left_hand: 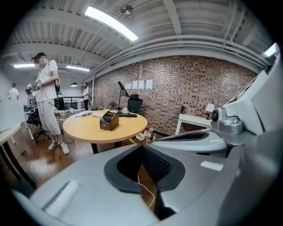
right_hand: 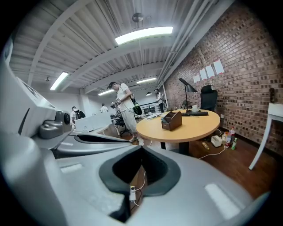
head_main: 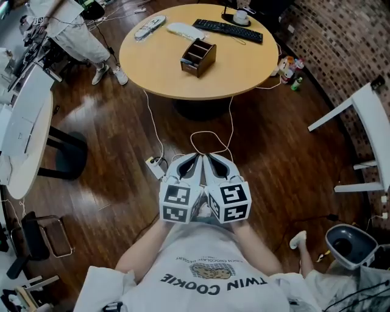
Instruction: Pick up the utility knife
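Observation:
I cannot make out a utility knife in any view. A brown wooden organiser box [head_main: 198, 57] [left_hand: 109, 120] [right_hand: 172, 119] stands on the round wooden table [head_main: 170, 67] [left_hand: 88, 130] [right_hand: 194, 126], well ahead of both grippers. Its contents are too small to tell. The person holds my left gripper [head_main: 195, 158] [left_hand: 142, 146] and right gripper [head_main: 208, 158] [right_hand: 141, 148] side by side over the wooden floor, close to the body. Both point toward the table, and both are shut with nothing between the jaws.
A black keyboard [head_main: 227, 30], a white cup [head_main: 241, 17] and white items lie on the table's far side. A power strip [head_main: 155, 166] with a white cable lies on the floor ahead. A person [head_main: 73, 30] stands at the far left, with white desks at both sides.

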Action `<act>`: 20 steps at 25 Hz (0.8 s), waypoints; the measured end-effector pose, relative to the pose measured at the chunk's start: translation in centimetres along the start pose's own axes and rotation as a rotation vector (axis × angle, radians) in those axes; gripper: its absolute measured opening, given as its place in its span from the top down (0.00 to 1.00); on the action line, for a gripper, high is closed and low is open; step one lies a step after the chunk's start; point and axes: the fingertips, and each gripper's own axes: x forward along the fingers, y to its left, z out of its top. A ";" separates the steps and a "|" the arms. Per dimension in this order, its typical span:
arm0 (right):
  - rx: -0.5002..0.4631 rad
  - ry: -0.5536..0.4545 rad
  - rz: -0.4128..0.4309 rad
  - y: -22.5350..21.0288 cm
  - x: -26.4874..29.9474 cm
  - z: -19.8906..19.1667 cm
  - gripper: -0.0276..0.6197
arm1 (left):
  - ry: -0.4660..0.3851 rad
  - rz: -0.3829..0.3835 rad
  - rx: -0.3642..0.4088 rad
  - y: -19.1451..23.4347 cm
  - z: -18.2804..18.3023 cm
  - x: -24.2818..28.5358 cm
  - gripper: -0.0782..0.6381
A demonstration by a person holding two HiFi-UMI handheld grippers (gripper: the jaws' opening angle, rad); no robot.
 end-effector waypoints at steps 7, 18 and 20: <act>-0.006 0.008 -0.007 -2.1 3.4 1.2 0.96 | 0.001 -0.007 -0.011 2.1 1.1 3.5 0.88; -0.009 0.020 -0.044 -4.7 12.9 5.6 0.96 | 0.001 -0.048 -0.022 9.7 4.8 10.3 0.88; -0.008 0.019 -0.059 -5.0 14.9 6.6 0.96 | 0.000 -0.062 -0.018 11.4 5.7 11.5 0.88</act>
